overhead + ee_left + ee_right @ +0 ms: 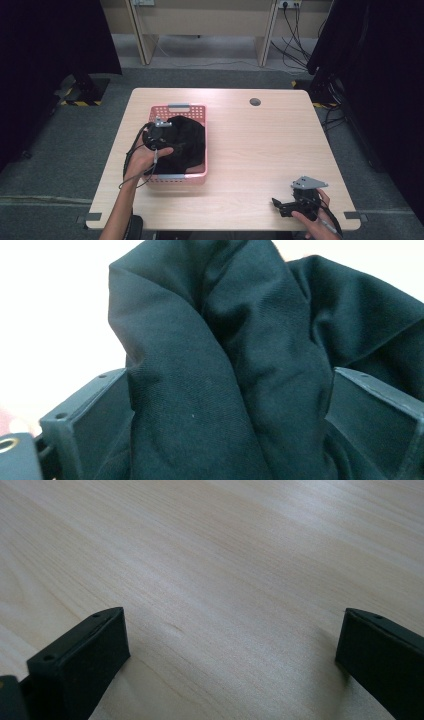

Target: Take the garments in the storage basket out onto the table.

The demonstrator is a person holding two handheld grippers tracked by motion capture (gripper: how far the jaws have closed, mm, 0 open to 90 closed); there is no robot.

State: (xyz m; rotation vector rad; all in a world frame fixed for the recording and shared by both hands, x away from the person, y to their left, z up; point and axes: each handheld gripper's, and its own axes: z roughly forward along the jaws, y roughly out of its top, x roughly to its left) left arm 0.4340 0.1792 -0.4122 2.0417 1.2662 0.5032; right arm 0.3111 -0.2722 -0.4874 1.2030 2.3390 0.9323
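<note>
Reaching into the pink basket (177,181) for the black cloth (187,142).
My left gripper (230,405) stood wide around a fold; closing squarely seemed best. My right gripper (280,205) rested wide, empty, on the counter (260,145).

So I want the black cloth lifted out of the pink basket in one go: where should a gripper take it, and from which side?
Grip the raised fold of the black cloth, coming from above: it bunches upward, and the pink basket walls block the sides. The left gripper has its jaws either side of such a fold.
</note>
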